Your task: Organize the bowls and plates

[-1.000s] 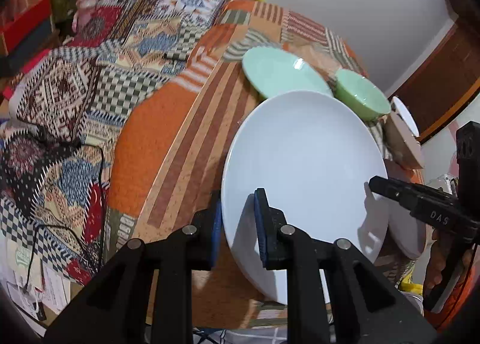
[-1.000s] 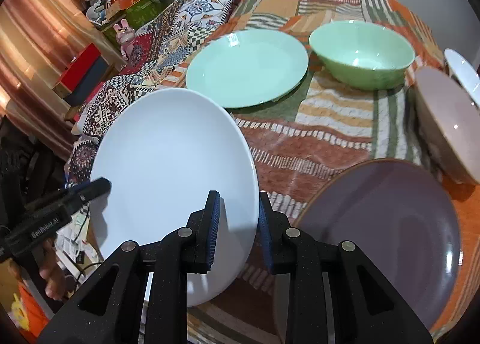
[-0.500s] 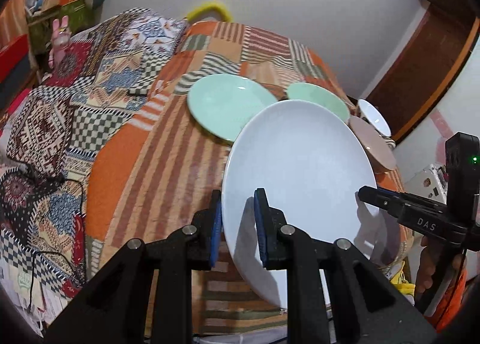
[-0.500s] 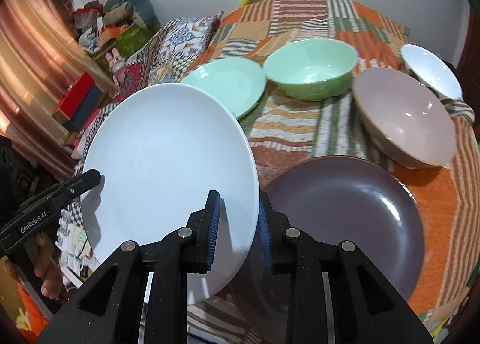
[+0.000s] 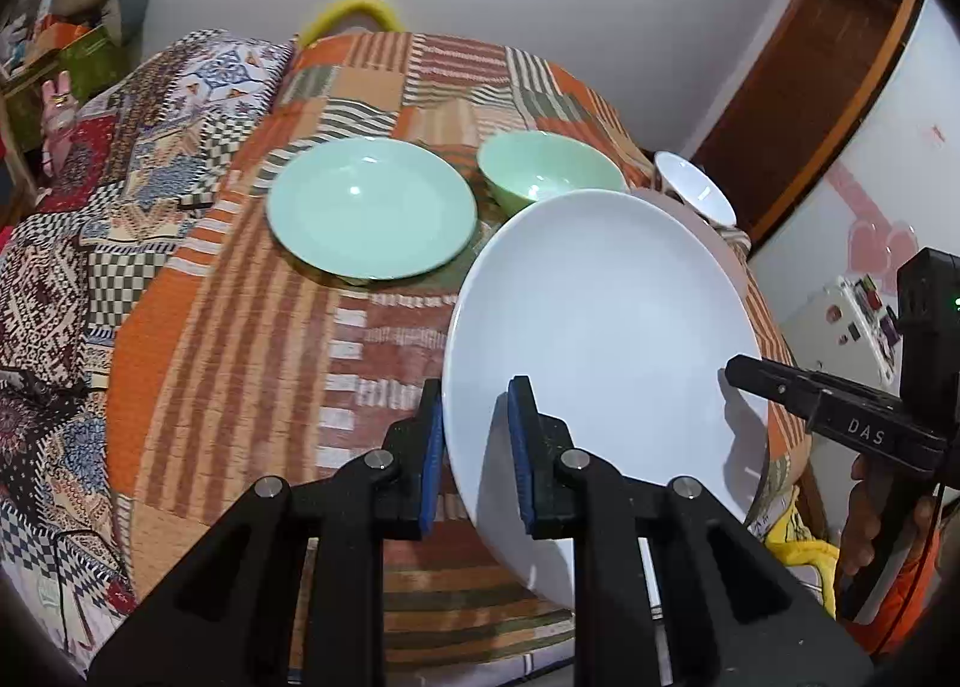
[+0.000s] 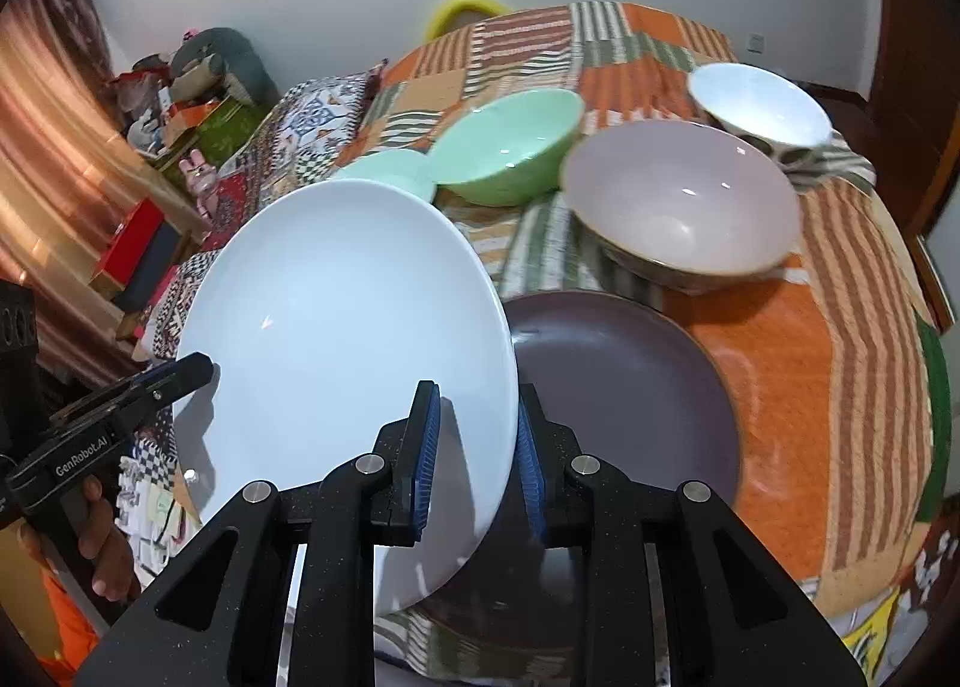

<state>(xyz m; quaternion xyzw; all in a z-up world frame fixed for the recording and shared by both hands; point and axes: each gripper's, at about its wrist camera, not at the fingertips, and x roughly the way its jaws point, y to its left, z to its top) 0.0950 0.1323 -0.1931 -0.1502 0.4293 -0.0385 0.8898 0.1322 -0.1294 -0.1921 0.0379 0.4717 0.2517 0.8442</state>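
Note:
A large white plate [image 5: 600, 315] [image 6: 348, 315] hangs above the patchwork bedspread, held at opposite rims. My left gripper [image 5: 475, 447] is shut on its left rim, and my right gripper [image 6: 477, 447] is shut on its right rim. In the right wrist view a dark purple plate [image 6: 624, 387] lies just right of and below the white one. Behind it sit a pink bowl [image 6: 678, 207], a green bowl [image 6: 504, 153] and a small white bowl [image 6: 762, 99]. A pale green plate [image 5: 369, 207] lies flat left of the green bowl [image 5: 546, 174].
The dishes rest on an orange striped bedspread [image 5: 252, 315] over a bed. Patterned blankets [image 5: 90, 207] lie to the left, with boxes and toys [image 6: 192, 87] beyond. A wooden door [image 5: 810, 87] stands at the right. A person's hand [image 6: 102, 537] grips the left tool.
Both grippers carried the white plate up and to the right across the bed. The green plate and bowls shifted left in view, and the purple plate now sits beside and beneath the white plate.

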